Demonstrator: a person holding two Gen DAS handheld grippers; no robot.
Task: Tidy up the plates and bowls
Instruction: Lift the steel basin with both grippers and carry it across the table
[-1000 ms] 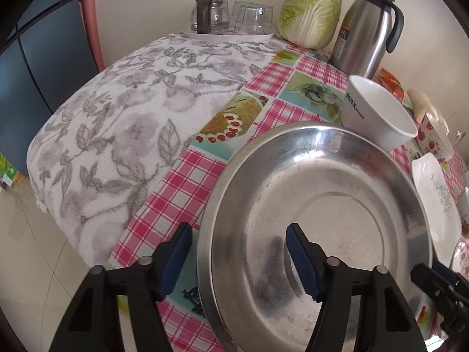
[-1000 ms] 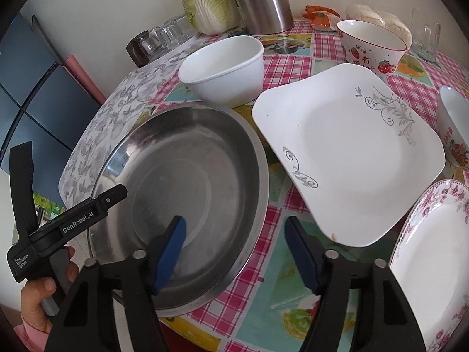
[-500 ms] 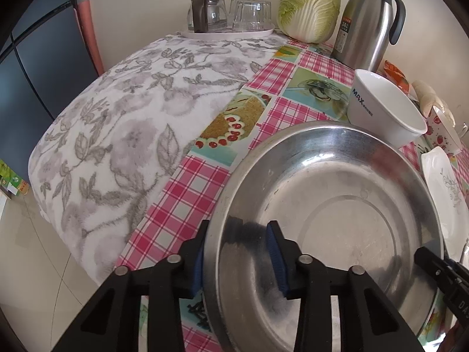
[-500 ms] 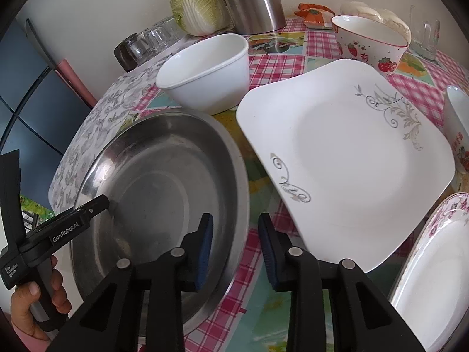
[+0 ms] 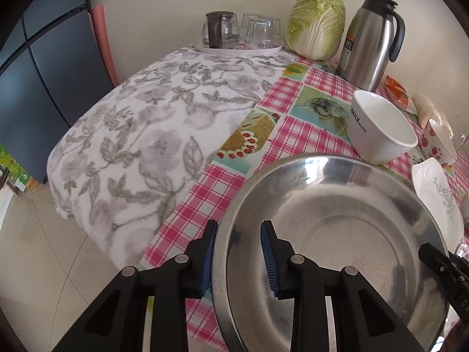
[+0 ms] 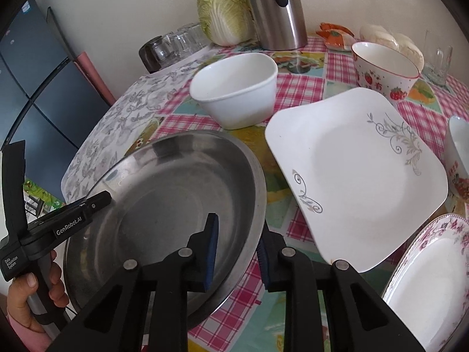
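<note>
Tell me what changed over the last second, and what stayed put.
Both grippers closed on the steel basin. The left gripper has just been closing and now pinches the rim nearest it; the right gripper shut on the opposite rim. That side of the basin now looks raised off the tablecloth. The white bowl, square plate, cabbage and flask stayed put.

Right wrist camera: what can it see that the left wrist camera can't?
Only the right wrist view shows the flowered round plate, the tall drinking glass and a hand holding the left gripper. Only the left wrist view shows the floor beside the table. Both show the steel basin, gripped at opposite rims by both grippers, plus the white bowl, square plate, cabbage and steel jug.
</note>
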